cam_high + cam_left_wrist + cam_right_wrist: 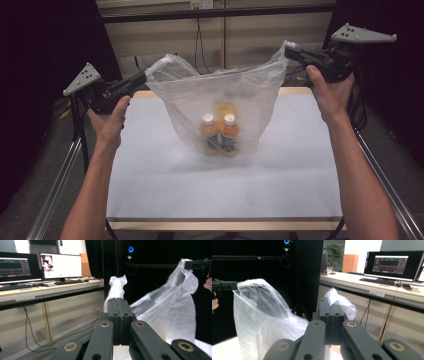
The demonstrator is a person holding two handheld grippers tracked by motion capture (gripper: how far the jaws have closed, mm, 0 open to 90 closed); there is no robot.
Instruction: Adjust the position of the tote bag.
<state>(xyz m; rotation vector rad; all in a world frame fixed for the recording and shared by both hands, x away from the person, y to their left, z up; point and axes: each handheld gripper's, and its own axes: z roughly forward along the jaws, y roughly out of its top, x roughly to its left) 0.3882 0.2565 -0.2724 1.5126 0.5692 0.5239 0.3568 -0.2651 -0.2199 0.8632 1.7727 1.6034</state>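
Holding a clear plastic bag (220,95) above the table (150,175), the left gripper (142,78) and right gripper (291,51) each clamp one handle. Three orange bottles (220,132) sit inside it.

What my plastic bag (220,95) clouds and my tools cover

Through the film the bottles (220,132) blur: two white caps show, while their labels and the orange shape behind them stay unreadable, so I cannot tell the count. Where my left tool (119,305) and right tool (331,305) pinch the bag, the clamped plastic is hidden between the jaws. The surface (150,175) is cut off below.
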